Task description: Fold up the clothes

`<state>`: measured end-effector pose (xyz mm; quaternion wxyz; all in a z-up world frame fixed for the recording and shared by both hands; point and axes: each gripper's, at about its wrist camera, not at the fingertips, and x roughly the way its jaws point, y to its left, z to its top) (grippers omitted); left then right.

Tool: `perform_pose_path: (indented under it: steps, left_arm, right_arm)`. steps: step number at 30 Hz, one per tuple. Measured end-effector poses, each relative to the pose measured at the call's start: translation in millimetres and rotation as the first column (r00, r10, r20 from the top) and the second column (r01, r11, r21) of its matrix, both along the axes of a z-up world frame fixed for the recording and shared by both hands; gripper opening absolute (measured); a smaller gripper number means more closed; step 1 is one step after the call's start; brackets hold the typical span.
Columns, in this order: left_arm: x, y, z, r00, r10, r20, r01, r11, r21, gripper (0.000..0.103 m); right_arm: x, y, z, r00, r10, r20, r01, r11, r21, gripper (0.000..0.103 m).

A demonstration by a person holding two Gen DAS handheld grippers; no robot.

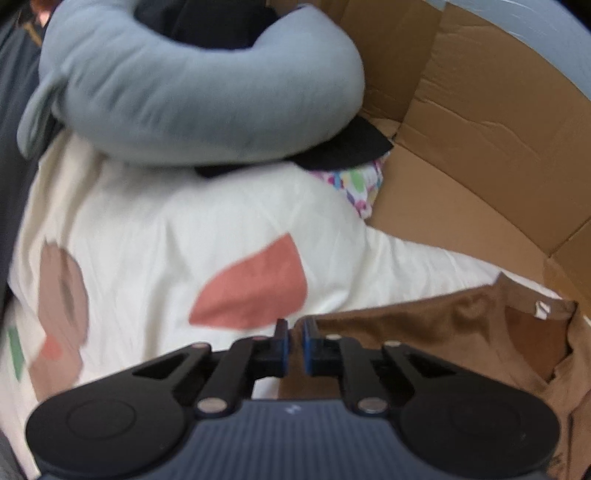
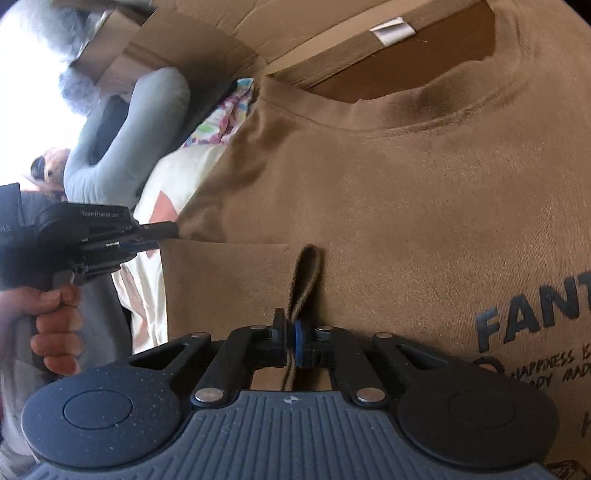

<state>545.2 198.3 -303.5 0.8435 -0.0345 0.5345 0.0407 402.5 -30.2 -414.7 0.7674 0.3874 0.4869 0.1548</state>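
Note:
A brown T-shirt (image 2: 406, 203) with black lettering lies spread out, collar and white label (image 2: 393, 31) at the far side. My right gripper (image 2: 290, 332) is shut on a small raised fold of its cloth, which sticks up between the pads. In the left wrist view the same brown T-shirt (image 1: 424, 332) fills the lower right. My left gripper (image 1: 295, 332) has its jaws nearly together on the shirt's left edge. From the right wrist view the left gripper (image 2: 166, 234) pinches that edge at the far left.
Cardboard box walls (image 1: 480, 129) stand behind and to the right. A grey-blue cushion (image 1: 203, 92) lies on a cream cloth (image 1: 166, 221) with reddish patches, beside black fabric (image 1: 351, 147) and a multicoloured cloth (image 1: 354, 184). A hand (image 2: 55, 325) holds the left gripper's handle.

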Motion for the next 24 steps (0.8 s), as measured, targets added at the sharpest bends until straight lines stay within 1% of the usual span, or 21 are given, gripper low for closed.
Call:
perform_pose_path:
  steps: [4, 6, 9, 10, 11, 12, 13, 15, 17, 21, 24]
  left_arm:
    - [6.3, -5.5, -7.4, 1.000, 0.013, 0.003, -0.013, 0.999, 0.046, 0.009]
    - [7.1, -7.0, -8.2, 1.000, 0.028, 0.003, -0.028, 0.998, 0.051, 0.012]
    - [5.1, -2.9, 0.3, 0.999, 0.042, 0.032, -0.043, 0.998, 0.034, 0.016]
    - [4.3, -1.1, 3.8, 0.998, 0.045, 0.044, -0.046, 0.999, 0.028, 0.020]
    - [3.3, 1.2, 7.8, 0.997, 0.051, 0.057, -0.052, 0.998, 0.022, 0.020]
    - [2.0, 4.4, 13.0, 0.996, 0.062, 0.070, -0.064, 0.998, 0.019, 0.024]
    - [0.1, 7.6, 18.4, 0.994, 0.072, 0.084, -0.073, 0.997, 0.010, 0.025]
    - [-7.6, 12.1, 28.0, 0.992, 0.072, 0.106, -0.069, 0.997, -0.034, 0.025]
    - [-14.2, 10.6, 29.1, 0.995, 0.044, 0.093, -0.041, 0.999, -0.034, 0.025]
    - [-26.0, 5.4, 24.9, 0.999, -0.011, 0.052, 0.012, 1.000, -0.028, 0.021]
    - [-30.4, 0.2, 13.7, 0.999, -0.014, 0.032, 0.016, 0.998, -0.062, 0.019]
  right_arm:
    - [2.1, 3.3, 5.2, 1.000, 0.019, 0.008, -0.019, 1.000, -0.024, 0.001]
    - [2.2, 2.9, 7.1, 1.000, 0.021, 0.012, -0.021, 0.999, -0.031, 0.001]
    - [-0.3, 0.3, 6.5, 1.000, 0.016, 0.015, -0.015, 0.999, -0.034, 0.001]
    - [-1.2, -0.6, 5.8, 1.000, 0.013, 0.015, -0.012, 0.999, -0.032, 0.001]
    - [-2.3, -1.7, 4.9, 1.000, 0.009, 0.016, -0.009, 1.000, -0.026, 0.001]
    - [-3.4, -2.6, 4.0, 1.000, 0.006, 0.015, -0.006, 1.000, -0.021, 0.001]
    - [-4.3, -3.0, 3.1, 1.000, 0.003, 0.014, -0.002, 1.000, -0.017, 0.001]
    - [-5.4, -3.3, 2.1, 1.000, -0.003, 0.014, 0.003, 1.000, -0.013, 0.001]
    - [-6.4, -3.2, 1.7, 1.000, -0.006, 0.017, 0.006, 1.000, -0.010, 0.001]
    - [-8.6, -3.5, 0.8, 1.000, -0.010, 0.017, 0.010, 1.000, -0.004, 0.001]
    - [-9.2, -4.0, 0.7, 1.000, -0.010, 0.017, 0.010, 1.000, -0.003, 0.001]
